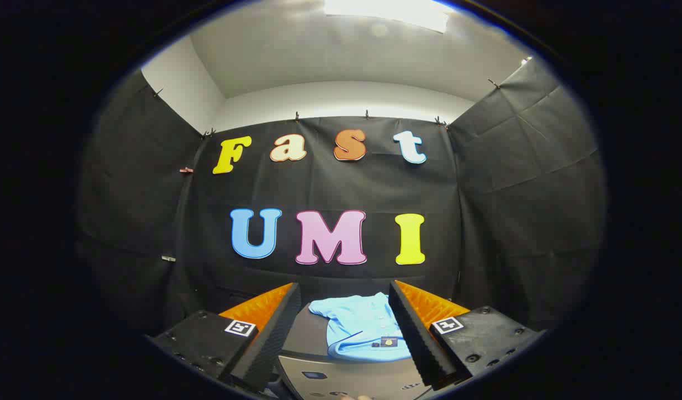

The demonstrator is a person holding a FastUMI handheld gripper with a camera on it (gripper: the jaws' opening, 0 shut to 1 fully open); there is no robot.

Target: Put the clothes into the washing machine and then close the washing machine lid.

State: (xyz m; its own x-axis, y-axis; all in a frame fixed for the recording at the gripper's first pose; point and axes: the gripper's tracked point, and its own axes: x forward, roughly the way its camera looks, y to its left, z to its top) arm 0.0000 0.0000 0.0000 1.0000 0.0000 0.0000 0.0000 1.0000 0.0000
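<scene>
A light blue garment (358,328) lies folded on the dark top of the washing machine (310,333), with a small dark label at its near edge. My gripper (345,291) is open, its two fingers standing wide apart on either side of the garment. The cloth lies between the fingers and a little below them, and neither finger touches it. The washing machine's grey control panel (341,380) sits just beneath the fingers, nearest to me.
Black cloth walls close the booth behind the machine and on both sides. A white wall and a bright ceiling light (388,12) are above them.
</scene>
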